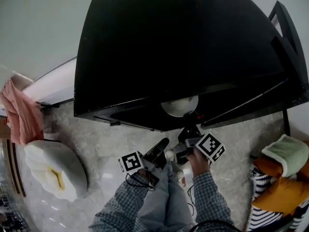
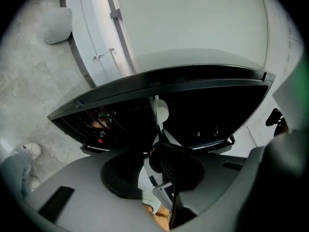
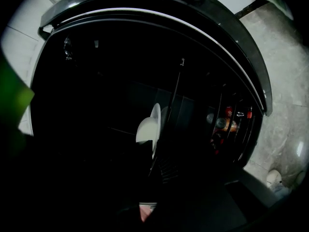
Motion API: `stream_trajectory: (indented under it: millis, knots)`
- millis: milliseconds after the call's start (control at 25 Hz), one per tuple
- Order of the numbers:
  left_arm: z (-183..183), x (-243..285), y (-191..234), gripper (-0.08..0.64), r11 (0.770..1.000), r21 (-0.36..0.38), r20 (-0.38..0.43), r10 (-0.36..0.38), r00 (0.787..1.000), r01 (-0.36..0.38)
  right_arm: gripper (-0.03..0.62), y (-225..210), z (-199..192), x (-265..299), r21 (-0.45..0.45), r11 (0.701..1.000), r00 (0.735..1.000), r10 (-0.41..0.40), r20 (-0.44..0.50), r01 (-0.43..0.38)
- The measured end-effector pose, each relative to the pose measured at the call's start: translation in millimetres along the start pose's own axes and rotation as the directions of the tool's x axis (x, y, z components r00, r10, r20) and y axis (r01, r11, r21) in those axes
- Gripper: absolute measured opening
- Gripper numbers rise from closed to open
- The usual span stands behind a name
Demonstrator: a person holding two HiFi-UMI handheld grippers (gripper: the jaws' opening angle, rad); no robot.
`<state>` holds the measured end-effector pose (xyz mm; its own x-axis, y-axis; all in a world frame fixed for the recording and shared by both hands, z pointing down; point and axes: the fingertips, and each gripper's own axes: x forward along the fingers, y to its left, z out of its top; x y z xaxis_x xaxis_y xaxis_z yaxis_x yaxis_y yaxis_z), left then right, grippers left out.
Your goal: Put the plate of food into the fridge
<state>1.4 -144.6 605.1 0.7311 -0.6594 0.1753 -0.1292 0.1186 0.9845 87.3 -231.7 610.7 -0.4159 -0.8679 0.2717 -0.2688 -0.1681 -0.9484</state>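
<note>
From above, the black fridge (image 1: 183, 47) fills the head view. A white plate (image 1: 179, 106) shows half under its front edge, at the open dark inside. My right gripper (image 1: 188, 128) is shut on the plate's near rim. In the right gripper view the plate (image 3: 146, 128) stands edge-on, running down into that gripper's (image 3: 155, 161) jaws. No food shows on it. My left gripper (image 1: 166, 141) hangs just left and behind, jaws together, holding nothing. Its own view shows the plate (image 2: 162, 112) a little beyond its tips (image 2: 158, 146).
Door shelves with bottles (image 3: 227, 122) flank the opening; the bottles (image 2: 99, 124) also show in the left gripper view. On the marble floor are a pink cloth (image 1: 21, 117), a white cushion (image 1: 55, 170) and soft green and orange things (image 1: 285, 153). A white wall (image 2: 193, 23) stands behind the fridge.
</note>
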Motion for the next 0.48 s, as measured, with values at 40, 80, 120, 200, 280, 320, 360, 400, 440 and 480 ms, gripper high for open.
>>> stream_trajectory:
  millis: [40, 80, 120, 200, 280, 320, 360, 400, 440, 480]
  knots:
    - [-1, -4, 1, 0.094, 1.000, -0.001, 0.002, 0.006, 1.000, -0.006, 0.029, 0, 0, 3, -0.002, 1.000, 1.000, -0.002, 0.000, 0.002]
    - [-2, -8, 2, 0.094, 1.000, -0.003, 0.006, 0.011, 1.000, -0.011, 0.029, 0, 0, 5, -0.004, 1.000, 1.000, -0.004, 0.000, 0.004]
    - [-2, -11, 2, 0.094, 1.000, -0.006, 0.012, 0.014, 1.000, -0.014, 0.029, 0, 1, 7, -0.007, 1.000, 1.000, -0.007, -0.001, 0.007]
    - [-2, -17, 2, 0.094, 1.000, -0.013, 0.024, 0.016, 1.000, -0.016, 0.029, 1, 1, 11, -0.017, 1.000, 1.000, -0.014, -0.007, 0.013]
    - [-2, -20, 2, 0.094, 1.000, -0.017, 0.033, 0.017, 0.999, -0.016, 0.029, 2, 2, 14, -0.032, 0.999, 1.000, -0.020, -0.012, 0.020]
    - [-3, -22, 2, 0.094, 1.000, -0.020, 0.036, 0.017, 0.999, -0.016, 0.029, 2, 3, 16, -0.039, 0.999, 1.000, -0.023, -0.015, 0.023]
    - [-3, -23, 2, 0.094, 1.000, -0.023, 0.039, 0.018, 0.999, -0.017, 0.029, 2, 3, 17, -0.046, 0.999, 0.999, -0.027, -0.017, 0.026]
    - [-4, -24, 2, 0.094, 1.000, -0.025, 0.041, 0.020, 0.999, -0.019, 0.029, 2, 4, 18, -0.053, 0.998, 0.999, -0.031, -0.019, 0.030]
    - [-5, -25, 2, 0.094, 0.999, -0.025, 0.042, 0.021, 0.999, -0.020, 0.029, 2, 4, 19, -0.061, 0.998, 0.999, -0.035, -0.023, 0.034]
    - [-5, -26, 2, 0.094, 0.999, -0.024, 0.043, 0.022, 0.999, -0.021, 0.029, 3, 5, 20, -0.073, 0.997, 0.999, -0.041, -0.029, 0.039]
